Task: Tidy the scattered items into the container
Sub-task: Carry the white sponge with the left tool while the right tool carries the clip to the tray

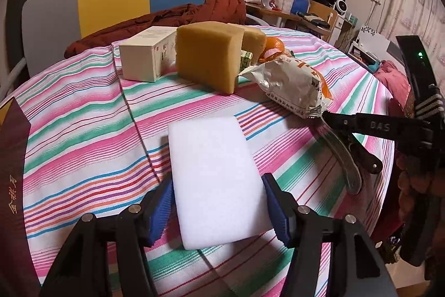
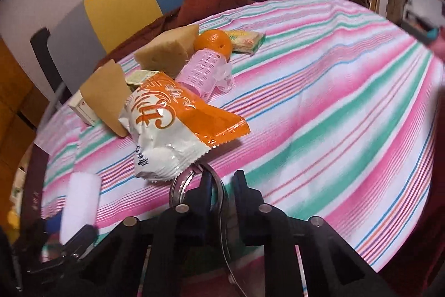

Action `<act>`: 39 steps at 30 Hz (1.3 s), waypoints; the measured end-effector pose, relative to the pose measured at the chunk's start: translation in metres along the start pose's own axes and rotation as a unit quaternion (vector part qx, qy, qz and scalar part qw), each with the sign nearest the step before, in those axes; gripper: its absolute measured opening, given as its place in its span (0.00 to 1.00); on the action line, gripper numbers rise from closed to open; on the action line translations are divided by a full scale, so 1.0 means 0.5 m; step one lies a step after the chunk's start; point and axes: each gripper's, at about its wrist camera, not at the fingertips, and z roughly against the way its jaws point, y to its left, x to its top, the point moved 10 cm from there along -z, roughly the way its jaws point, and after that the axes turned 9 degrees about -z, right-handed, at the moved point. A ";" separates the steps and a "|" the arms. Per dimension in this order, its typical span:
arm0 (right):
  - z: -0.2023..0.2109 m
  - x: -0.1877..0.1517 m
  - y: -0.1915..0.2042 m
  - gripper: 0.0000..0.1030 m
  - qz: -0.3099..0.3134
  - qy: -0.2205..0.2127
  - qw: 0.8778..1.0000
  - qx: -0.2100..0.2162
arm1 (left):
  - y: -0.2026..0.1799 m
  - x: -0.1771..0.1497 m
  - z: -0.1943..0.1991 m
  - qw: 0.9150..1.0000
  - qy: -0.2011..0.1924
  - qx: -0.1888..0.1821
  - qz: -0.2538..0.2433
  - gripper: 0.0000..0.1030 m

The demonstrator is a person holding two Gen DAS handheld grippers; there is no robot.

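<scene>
The left claw pinches a light, squashy white foam sponge by its long sides, nearest the pads.

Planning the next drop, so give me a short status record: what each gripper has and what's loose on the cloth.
left gripper: fingers closed on white sponge
right gripper: fingers shut on metal utensil
loose items: snack packet, yellow sponges, orange, pink bottle, white box, wafer packet
surface: striped tablecloth
container: probably the dark red box at the left edge; inside not visible
</scene>
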 end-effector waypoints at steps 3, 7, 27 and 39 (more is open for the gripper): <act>0.005 -0.001 0.000 0.10 -0.006 -0.009 1.000 0.010 | 0.003 0.002 0.004 1.000 0.001 -0.006 0.007 0.60; 0.031 -0.012 -0.010 0.10 -0.031 -0.027 0.999 0.029 | 0.002 0.007 0.013 1.000 -0.011 -0.005 0.012 0.58; 0.129 -0.026 0.131 0.08 -0.045 -0.056 0.985 0.155 | 0.013 0.047 0.128 0.996 -0.087 0.002 0.012 0.57; 0.171 -0.053 0.339 0.08 0.032 -0.041 0.973 0.224 | 0.133 0.010 0.246 0.990 -0.119 0.048 0.060 0.57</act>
